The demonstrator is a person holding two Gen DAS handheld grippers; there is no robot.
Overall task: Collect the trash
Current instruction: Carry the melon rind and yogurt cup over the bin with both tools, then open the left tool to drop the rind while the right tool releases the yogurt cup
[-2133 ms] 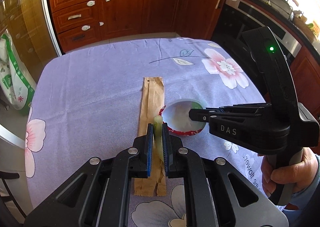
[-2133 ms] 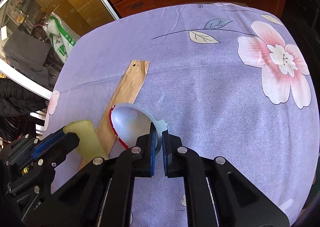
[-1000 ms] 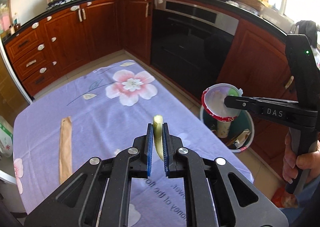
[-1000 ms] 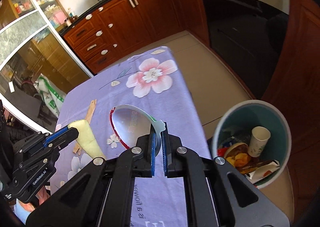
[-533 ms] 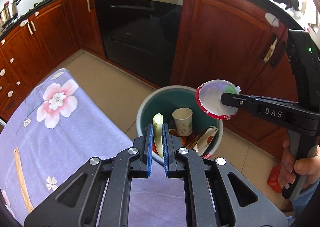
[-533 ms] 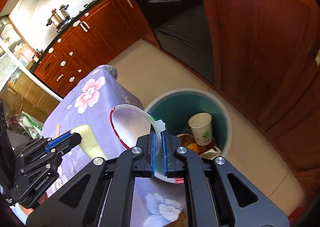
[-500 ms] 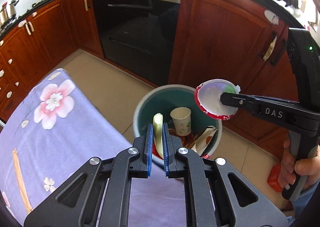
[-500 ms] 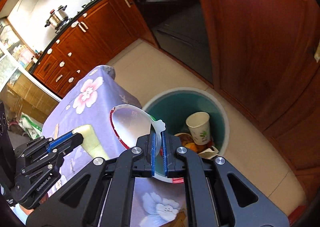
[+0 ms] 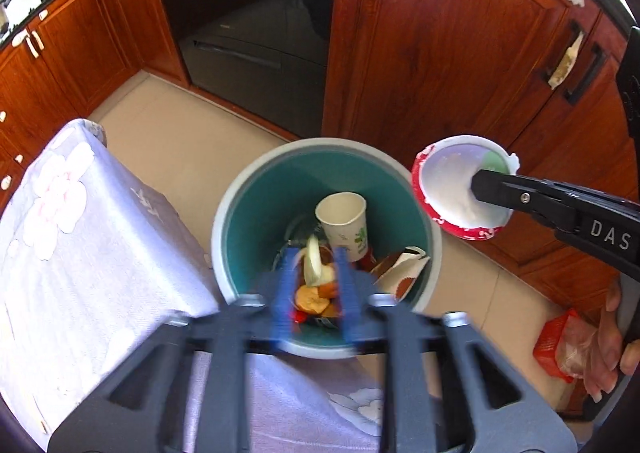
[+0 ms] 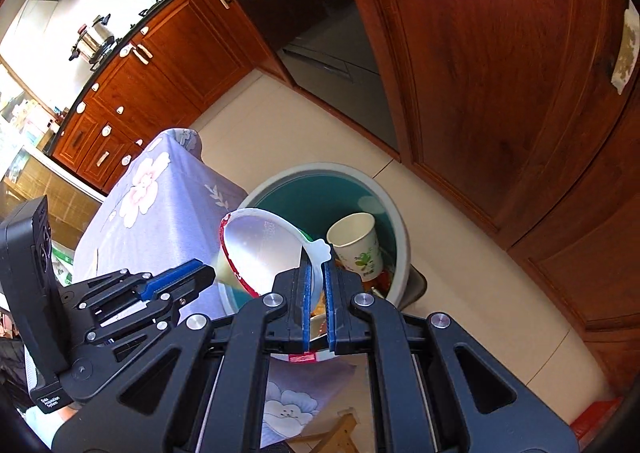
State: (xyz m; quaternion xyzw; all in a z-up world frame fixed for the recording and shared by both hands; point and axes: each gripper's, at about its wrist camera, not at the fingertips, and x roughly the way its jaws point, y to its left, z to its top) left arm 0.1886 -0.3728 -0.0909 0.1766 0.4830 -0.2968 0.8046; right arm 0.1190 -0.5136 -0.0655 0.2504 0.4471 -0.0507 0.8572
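Pale yellow peel strip [image 9: 313, 261] loose between just-opened left gripper [image 9: 314, 293] over teal round plastic bin [image 9: 240, 209]; right gripper [image 10: 316, 293] pinching red-rimmed white foil lid [image 10: 260, 253].

Both views are bright with daylight and strongly bent by the fisheye lens, with dark corners. In the left wrist view the left gripper [image 9: 314, 285] is smeared by motion blur, while the bin [image 9: 256, 189] beyond stays sharp. The right wrist view is crisp; the wall [image 10: 60, 13] at upper left is washed out white, and the oven door [image 10: 320, 33] shows soft reflections
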